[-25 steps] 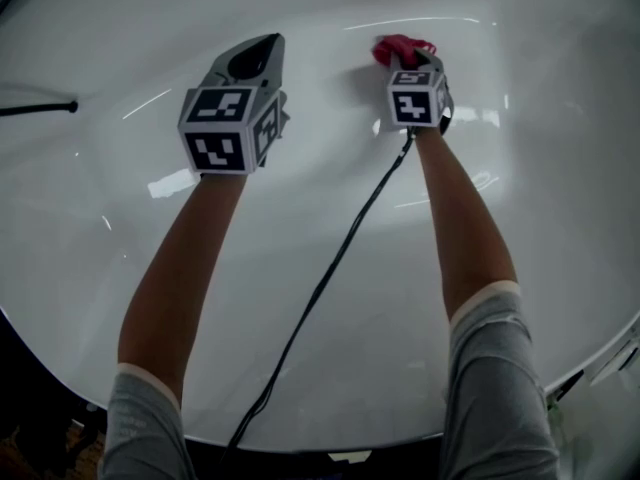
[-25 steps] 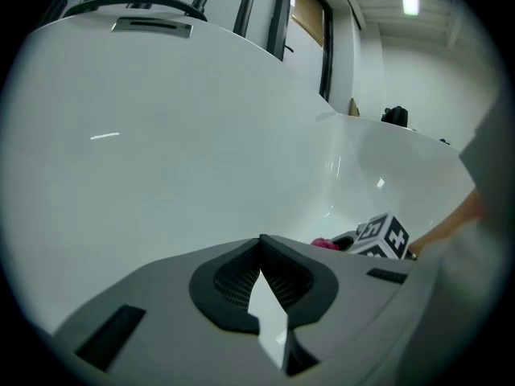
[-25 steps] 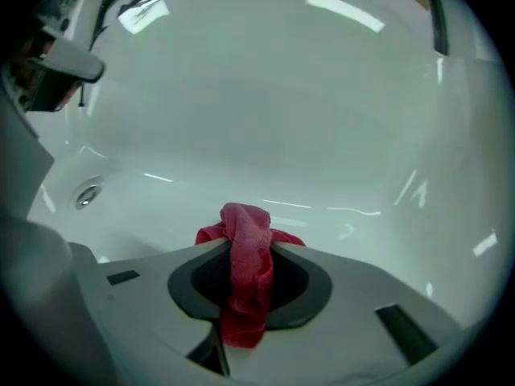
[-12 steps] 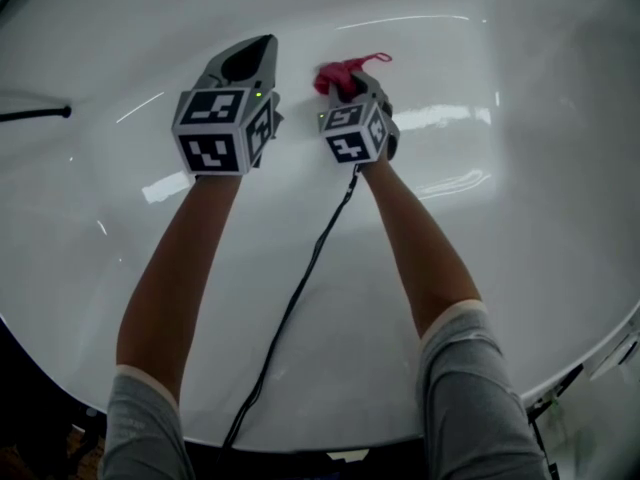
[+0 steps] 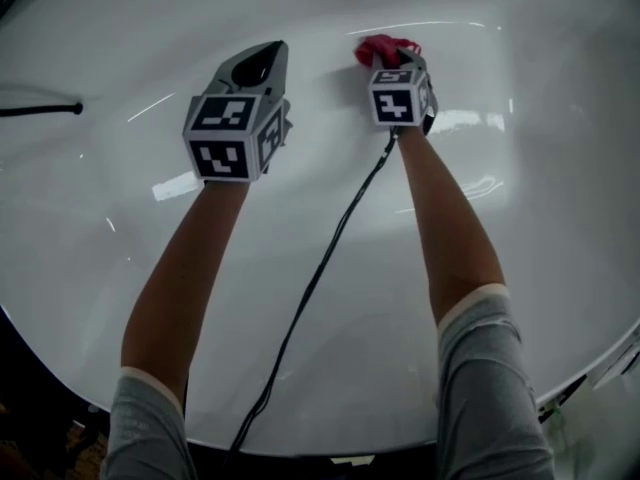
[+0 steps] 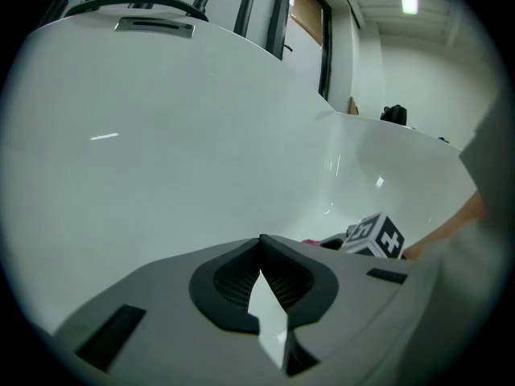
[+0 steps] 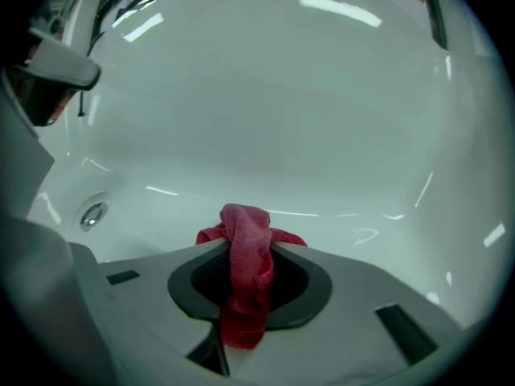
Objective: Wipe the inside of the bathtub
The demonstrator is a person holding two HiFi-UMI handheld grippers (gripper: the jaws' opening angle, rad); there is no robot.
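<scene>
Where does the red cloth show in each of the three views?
Head view: cloth at top, right of centre, at the tip of the right gripper.
Left gripper view: a red sliver low, right of centre, beside that gripper's marker cube.
Right gripper view: bottom centre, clamped between the jaws.
Shared landmark: the white tub wall behind the cloth in all three.

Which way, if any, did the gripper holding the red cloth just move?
Yes: the right gripper with its red cloth slid rightward and farther from the person across the bathtub, away from the black rod.
</scene>
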